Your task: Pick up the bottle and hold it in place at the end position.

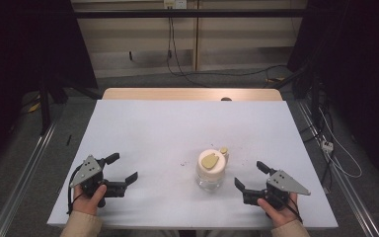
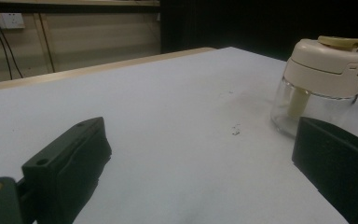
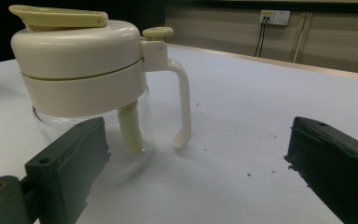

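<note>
Matte white table (image 1: 168,133), glass jar (image 1: 210,180) with cream, seemingly plastic lid, both tongs spread, empty

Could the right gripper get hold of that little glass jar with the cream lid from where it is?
Probably yes. The right gripper is open beside the jar, with bare table between them.

White-topped table (image 1: 177,128), glass jar (image 1: 210,173) with cream lid standing on it, small dark specks (image 1: 183,163)
</note>
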Demonstrator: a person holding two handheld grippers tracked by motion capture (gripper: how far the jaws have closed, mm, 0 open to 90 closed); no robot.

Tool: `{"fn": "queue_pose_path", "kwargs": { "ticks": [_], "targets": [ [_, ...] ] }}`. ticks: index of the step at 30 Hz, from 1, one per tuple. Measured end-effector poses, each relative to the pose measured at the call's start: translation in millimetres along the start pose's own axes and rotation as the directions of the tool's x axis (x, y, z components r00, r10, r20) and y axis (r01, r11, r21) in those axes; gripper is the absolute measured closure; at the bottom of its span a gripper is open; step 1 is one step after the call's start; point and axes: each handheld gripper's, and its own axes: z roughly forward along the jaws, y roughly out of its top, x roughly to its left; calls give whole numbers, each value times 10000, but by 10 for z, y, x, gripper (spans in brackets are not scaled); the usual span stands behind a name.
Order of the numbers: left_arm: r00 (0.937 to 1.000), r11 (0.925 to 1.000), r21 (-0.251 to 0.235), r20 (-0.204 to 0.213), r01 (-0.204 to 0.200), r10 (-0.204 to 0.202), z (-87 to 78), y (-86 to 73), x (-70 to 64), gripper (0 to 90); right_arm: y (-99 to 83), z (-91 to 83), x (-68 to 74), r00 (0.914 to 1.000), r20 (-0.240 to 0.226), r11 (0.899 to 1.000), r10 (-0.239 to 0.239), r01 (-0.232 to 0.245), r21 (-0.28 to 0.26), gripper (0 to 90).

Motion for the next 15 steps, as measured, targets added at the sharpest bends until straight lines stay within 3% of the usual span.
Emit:
{"fn": "queue_pose_path", "kwargs": {
  "ticks": [15],
  "targets": [
    [10000, 10000, -17, 26, -29, 29, 16, 3, 1, 32, 19, 55, 43, 9996, -265, 9999, 2, 1, 117, 46]
  ]
}}
